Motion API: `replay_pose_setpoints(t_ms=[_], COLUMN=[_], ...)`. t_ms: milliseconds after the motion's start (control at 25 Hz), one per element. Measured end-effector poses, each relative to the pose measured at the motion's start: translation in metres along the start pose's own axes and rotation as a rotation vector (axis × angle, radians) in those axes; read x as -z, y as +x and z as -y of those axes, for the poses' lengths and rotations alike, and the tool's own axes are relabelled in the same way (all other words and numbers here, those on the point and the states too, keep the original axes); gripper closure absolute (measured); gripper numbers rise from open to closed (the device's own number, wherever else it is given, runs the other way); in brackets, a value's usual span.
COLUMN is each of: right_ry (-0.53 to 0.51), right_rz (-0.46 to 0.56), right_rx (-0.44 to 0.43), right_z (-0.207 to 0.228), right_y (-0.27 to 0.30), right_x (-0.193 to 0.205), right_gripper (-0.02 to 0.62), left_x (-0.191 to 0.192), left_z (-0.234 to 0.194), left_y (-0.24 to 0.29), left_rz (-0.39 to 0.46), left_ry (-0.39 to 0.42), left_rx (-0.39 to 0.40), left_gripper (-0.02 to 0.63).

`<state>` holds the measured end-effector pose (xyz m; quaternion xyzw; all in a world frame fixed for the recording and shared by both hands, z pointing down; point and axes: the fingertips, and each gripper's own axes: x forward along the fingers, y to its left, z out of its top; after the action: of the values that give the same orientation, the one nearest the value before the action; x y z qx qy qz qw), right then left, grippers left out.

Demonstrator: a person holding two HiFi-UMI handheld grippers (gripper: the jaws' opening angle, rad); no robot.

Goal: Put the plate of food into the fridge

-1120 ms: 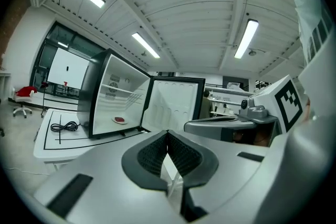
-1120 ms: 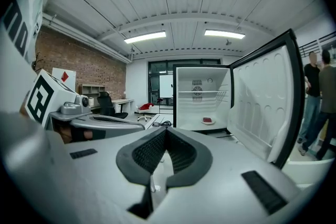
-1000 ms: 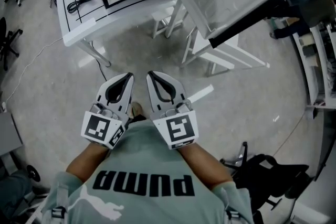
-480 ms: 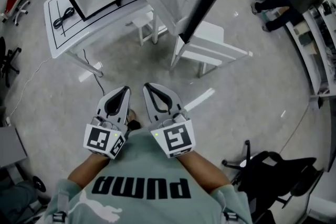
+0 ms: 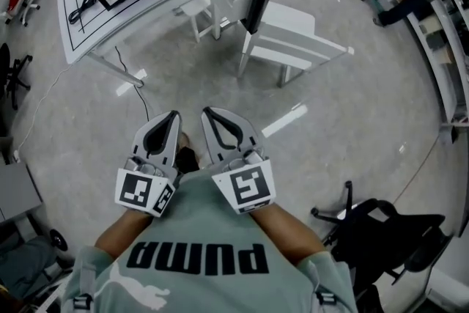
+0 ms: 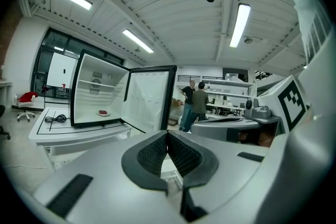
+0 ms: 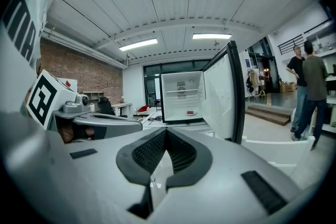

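My left gripper is closed, pads meeting on nothing. My right gripper is the same, shut and empty. I hold both side by side against my chest, pointing roughly level: there's nothing to carry, so they're parked. Ahead and well apart, the fridge stands on a white table, with its door swung wide to the right. The plate of food sits inside on the fridge floor; the food is probably something red, but it's too small to tell. Placement looks done, and the door is not yet shut.

A lab-like workroom is suggested by ceiling strip lights, a brick wall, an office chair and a small open fridge set on a white bench.
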<state>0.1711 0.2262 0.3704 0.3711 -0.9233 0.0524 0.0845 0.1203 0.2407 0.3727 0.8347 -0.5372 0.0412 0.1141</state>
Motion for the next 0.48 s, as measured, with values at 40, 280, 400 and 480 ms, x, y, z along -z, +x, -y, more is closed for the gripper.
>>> replay_pose_setpoints(t_ms=[40, 280, 400, 480], right_ry=[0.0, -0.004, -0.002, 0.001], right_rz=[-0.005, -0.034, -0.037, -0.033], right_rx=[-0.003, -0.032, -0.042, -0.044], right_z=[0.0, -0.005, -0.008, -0.01], right_y=[-0.001, -0.004, 0.0, 0.003], right_x=[0.003, 0.017, 0.021, 0.02], right_gripper=[0.591, 0.592, 0.592, 0.592], left_x=[0.003, 0.017, 0.019, 0.019], left_z=[0.002, 0.002, 0.0, -0.003], left_y=[0.0, -0.004, -0.004, -0.004], left_rz=[-0.005, -0.029, -0.033, -0.035], left_ry=[-0.001, -0.016, -0.014, -0.012], left_rx=[-0.002, -0.02, -0.019, -0.017], left_gripper=[0.601, 0.601, 0.601, 0.601])
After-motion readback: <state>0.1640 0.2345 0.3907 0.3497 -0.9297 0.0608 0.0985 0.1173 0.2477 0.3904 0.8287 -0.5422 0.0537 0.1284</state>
